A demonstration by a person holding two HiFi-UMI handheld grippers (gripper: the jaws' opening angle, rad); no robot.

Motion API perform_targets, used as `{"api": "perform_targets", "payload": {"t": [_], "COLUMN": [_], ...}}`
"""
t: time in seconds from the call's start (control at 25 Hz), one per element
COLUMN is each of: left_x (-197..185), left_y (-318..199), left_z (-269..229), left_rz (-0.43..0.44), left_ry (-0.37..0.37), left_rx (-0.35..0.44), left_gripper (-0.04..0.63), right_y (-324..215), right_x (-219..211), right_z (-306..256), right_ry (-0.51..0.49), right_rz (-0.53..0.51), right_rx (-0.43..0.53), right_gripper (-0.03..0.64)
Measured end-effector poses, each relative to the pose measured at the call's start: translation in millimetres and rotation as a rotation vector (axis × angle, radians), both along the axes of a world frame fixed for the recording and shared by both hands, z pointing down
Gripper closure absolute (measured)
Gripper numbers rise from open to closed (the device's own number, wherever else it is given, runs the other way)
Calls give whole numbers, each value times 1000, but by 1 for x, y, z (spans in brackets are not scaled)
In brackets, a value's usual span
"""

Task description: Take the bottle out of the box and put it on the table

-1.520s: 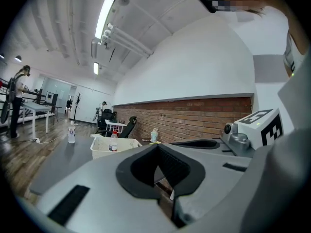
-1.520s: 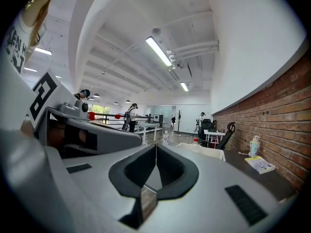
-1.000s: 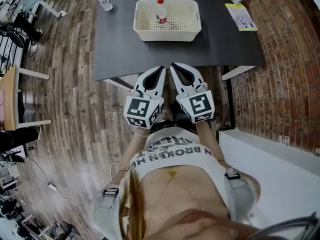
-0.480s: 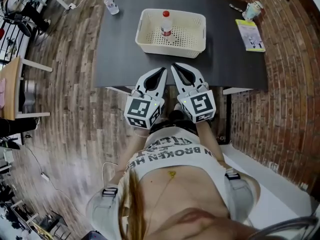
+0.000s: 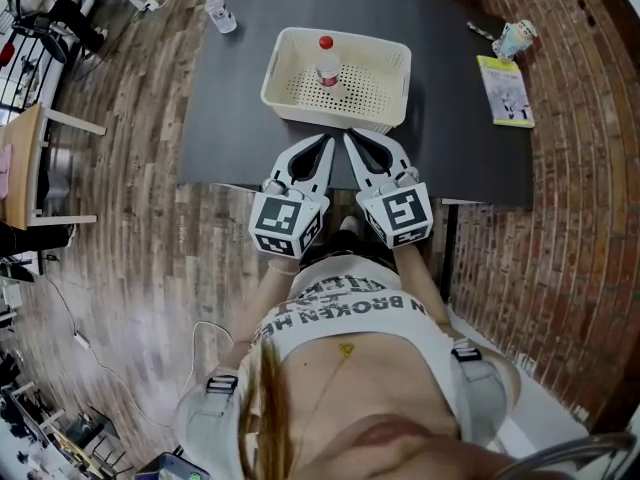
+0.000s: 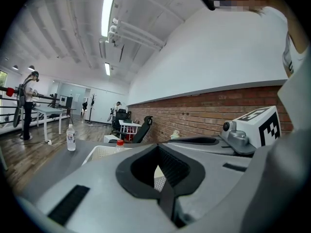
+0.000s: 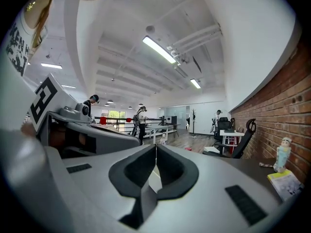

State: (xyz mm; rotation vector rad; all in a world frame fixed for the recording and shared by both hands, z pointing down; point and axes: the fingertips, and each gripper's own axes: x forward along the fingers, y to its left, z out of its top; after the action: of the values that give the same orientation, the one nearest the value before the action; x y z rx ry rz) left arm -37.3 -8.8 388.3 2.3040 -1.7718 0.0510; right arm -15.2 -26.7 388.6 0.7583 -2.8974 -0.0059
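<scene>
A clear bottle with a red cap (image 5: 327, 60) stands upright in the cream perforated basket (image 5: 385, 83) on the dark table (image 5: 230, 118). In the left gripper view the bottle (image 6: 119, 145) peeks over the basket's rim (image 6: 103, 152). My left gripper (image 5: 326, 140) and right gripper (image 5: 349, 135) are held side by side over the table's near edge, just short of the basket. Both are shut with nothing between the jaws. From their own cameras, the left gripper (image 6: 156, 146) and the right gripper (image 7: 156, 145) show closed jaws.
A second clear bottle (image 5: 221, 13) stands at the table's far left corner, also visible in the left gripper view (image 6: 71, 138). A booklet (image 5: 505, 90) and a small figurine (image 5: 515, 38) lie at the right end. A brick wall runs along the right.
The table and basket have drawn closer in the head view. Both grippers, still shut and side by side, have gone from short of the table to over its near edge.
</scene>
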Motion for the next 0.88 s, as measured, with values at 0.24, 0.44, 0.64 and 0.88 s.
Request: {"api": "perform_targets", "payload": {"t": [0.24, 0.44, 0.64, 0.88], "left_x": [-8, -29, -46, -59], "left_y": [-9, -16, -36, -71], "left_z": [7, 9, 8, 5], "left_rz": [-54, -73, -15, 84], "left_ry": [9, 16, 28, 27], "left_rx": [-14, -19, -14, -5], "left_gripper": [591, 591, 591, 591], "right_y": [-12, -19, -38, -69], "right_x": [-13, -30, -39, -48], "right_z": [8, 8, 7, 3], "right_ry": [13, 17, 29, 37], "right_rz": [-54, -65, 7, 106], "right_rx": [-8, -11, -8, -1], "right_gripper": [607, 607, 607, 607]}}
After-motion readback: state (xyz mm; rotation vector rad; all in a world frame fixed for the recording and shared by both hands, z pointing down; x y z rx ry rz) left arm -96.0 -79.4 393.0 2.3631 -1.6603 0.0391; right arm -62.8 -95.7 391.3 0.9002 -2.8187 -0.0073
